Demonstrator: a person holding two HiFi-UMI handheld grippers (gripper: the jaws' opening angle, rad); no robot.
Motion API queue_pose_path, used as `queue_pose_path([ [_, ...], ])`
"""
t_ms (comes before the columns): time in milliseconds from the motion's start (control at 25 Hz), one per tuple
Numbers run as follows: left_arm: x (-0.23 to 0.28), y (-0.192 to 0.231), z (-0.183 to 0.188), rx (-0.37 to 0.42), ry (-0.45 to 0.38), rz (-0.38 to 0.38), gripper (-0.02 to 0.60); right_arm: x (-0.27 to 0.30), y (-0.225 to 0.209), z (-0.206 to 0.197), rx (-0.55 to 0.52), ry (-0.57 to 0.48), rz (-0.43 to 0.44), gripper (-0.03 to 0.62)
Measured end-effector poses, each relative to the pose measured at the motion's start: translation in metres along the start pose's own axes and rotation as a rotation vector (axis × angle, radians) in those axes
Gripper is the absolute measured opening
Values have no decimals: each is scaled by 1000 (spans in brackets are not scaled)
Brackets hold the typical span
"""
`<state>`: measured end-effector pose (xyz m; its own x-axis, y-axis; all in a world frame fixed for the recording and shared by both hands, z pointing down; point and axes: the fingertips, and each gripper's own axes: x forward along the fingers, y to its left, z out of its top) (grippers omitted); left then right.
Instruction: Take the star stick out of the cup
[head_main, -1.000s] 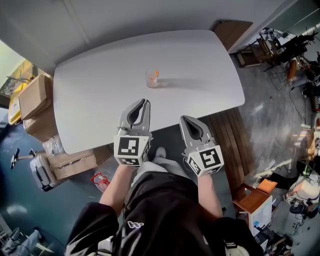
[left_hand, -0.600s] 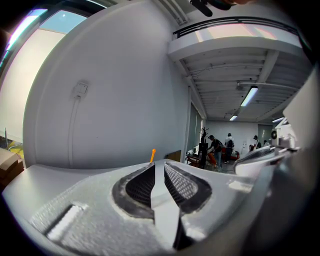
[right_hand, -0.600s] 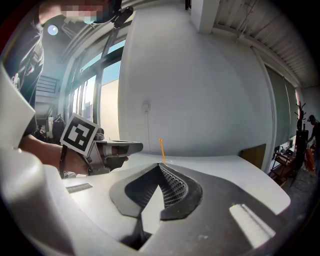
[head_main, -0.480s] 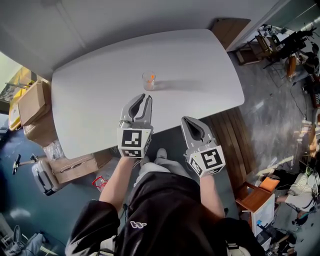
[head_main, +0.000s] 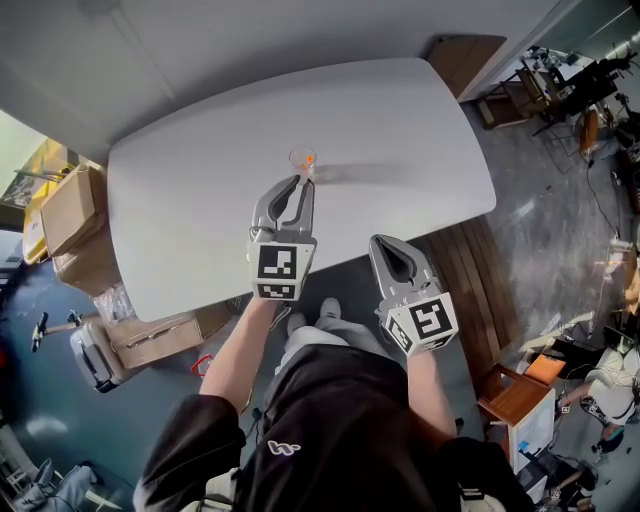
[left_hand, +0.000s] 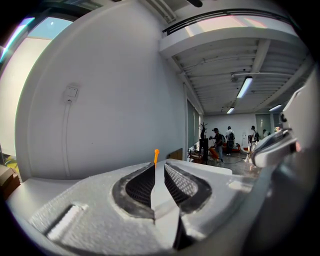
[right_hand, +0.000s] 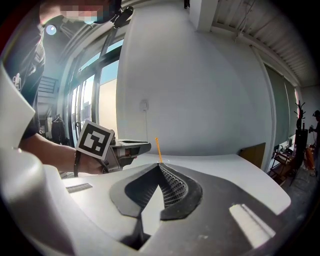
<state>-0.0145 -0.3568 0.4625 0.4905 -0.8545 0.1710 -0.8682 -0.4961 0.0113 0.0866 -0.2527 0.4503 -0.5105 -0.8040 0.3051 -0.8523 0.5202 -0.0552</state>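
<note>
My left gripper is closed and empty, its tips just short of the clear cup in the upper middle of the frame, on the white worktop; the orange star stick stands in that cup; my right gripper, also closed and empty, hangs lower right at the worktop's near edge; each cube carries black-and-white square markers.

The white bench stands near a grey wall; cardboard boxes lie on the floor beside it.
</note>
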Motion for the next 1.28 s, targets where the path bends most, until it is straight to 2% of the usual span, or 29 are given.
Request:
queue_pose_path([
  [520, 33, 1, -9, 17, 14, 14, 64, 9, -4, -4, 30, 7, 17, 3],
  [800, 47, 9, -21, 23, 64, 44, 64, 10, -10, -9, 37, 22, 8, 3],
  [1080, 51, 7, -26, 45, 69, 33, 64, 8, -9, -13, 39, 28, 2, 3],
  [1280, 54, 13, -27, 61, 65, 94, 63, 6, -11, -14, 36, 32, 0, 3],
])
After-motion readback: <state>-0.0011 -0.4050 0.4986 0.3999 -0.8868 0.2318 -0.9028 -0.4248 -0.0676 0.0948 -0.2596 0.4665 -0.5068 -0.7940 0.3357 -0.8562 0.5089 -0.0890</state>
